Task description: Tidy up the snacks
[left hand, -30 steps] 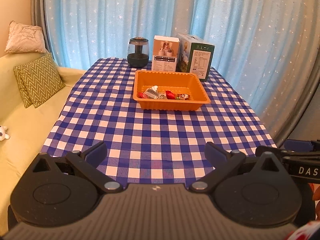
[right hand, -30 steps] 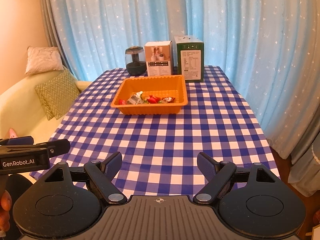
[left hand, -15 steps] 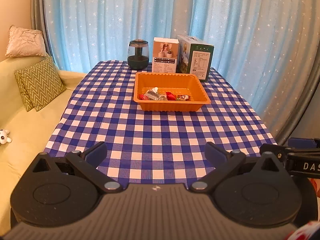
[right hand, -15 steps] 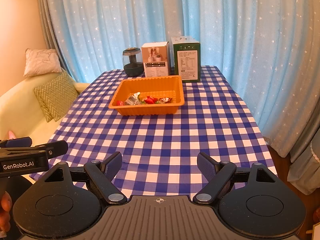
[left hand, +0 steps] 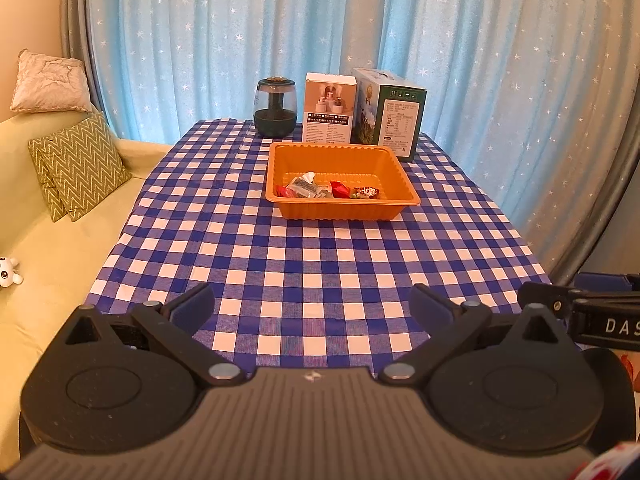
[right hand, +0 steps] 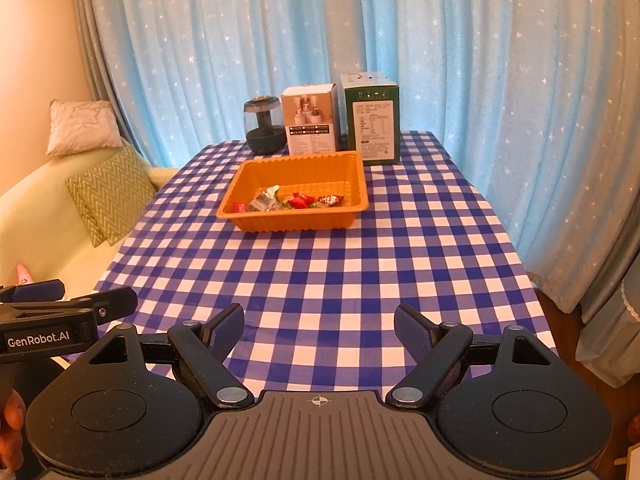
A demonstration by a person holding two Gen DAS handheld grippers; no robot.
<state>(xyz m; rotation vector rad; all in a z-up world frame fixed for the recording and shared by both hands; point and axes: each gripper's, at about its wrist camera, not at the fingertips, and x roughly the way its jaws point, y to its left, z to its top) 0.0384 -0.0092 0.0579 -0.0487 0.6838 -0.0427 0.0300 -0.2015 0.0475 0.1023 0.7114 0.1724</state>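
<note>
An orange tray (left hand: 342,210) (right hand: 294,221) sits on the blue checked tablecloth toward the far end, with several wrapped snacks (left hand: 332,190) (right hand: 288,201) lying along its near side. My left gripper (left hand: 312,307) hovers over the near table edge, open, with nothing between its fingers. Beside it my right gripper (right hand: 319,326) is also open and holds nothing. Each gripper shows at the edge of the other's view: the right one (left hand: 588,304) and the left one (right hand: 60,300). Both are far short of the tray.
Behind the tray stand a dark round jar (left hand: 275,107), a white box (left hand: 329,108) and a green box (left hand: 390,114). A light green sofa with cushions (left hand: 78,164) runs along the table's left side. Blue starred curtains hang at the back and right.
Both views show the tray and boxes sitting slightly lower in the picture than a second ago; the grippers stay open and nothing on the table has moved.
</note>
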